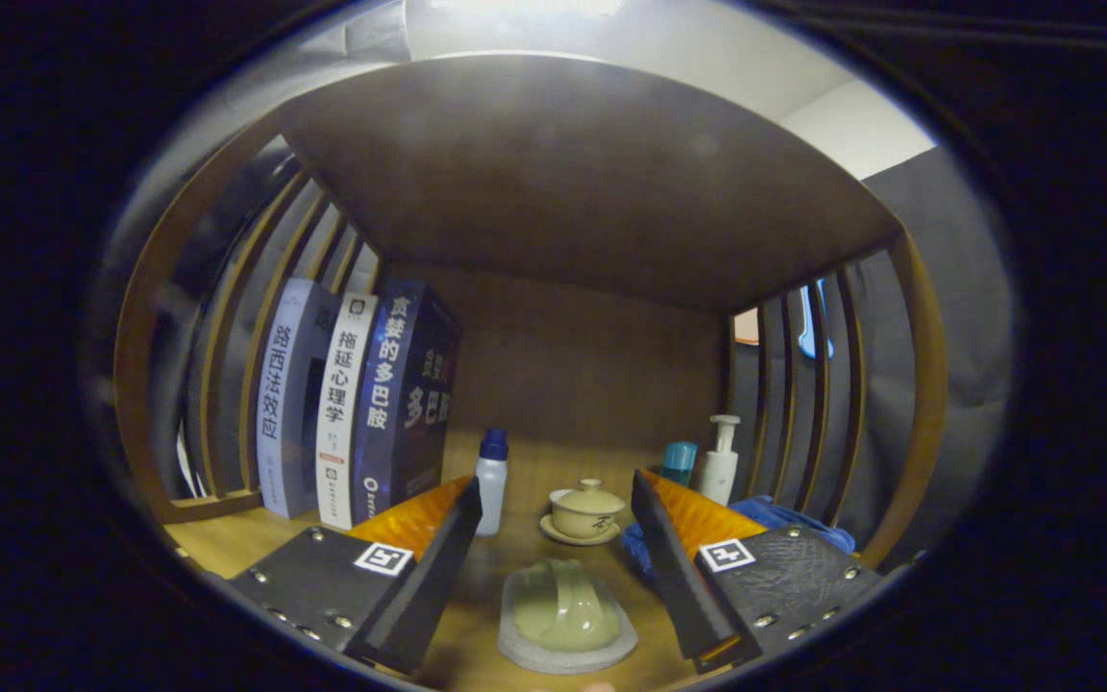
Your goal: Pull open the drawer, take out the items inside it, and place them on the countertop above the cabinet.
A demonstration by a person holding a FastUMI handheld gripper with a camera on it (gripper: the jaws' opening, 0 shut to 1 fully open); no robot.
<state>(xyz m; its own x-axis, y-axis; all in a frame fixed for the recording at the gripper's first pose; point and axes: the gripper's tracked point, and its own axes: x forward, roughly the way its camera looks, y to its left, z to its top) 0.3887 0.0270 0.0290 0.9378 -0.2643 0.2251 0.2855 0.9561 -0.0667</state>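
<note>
My gripper is open above the wooden countertop, its fingers spread wide. Between them, close in, lies a pale green ridged item on a grey round pad; neither finger touches it. Just ahead of the fingertips a beige lidded tea cup sits on its saucer. A small white bottle with a blue cap stands upright by the left fingertip. A blue cloth lies under and beside the right finger.
Three upright books stand at the left against wooden slats. A white pump bottle and a teal-capped container stand at the back right. A wooden shelf board roofs the space; slatted sides close both ends.
</note>
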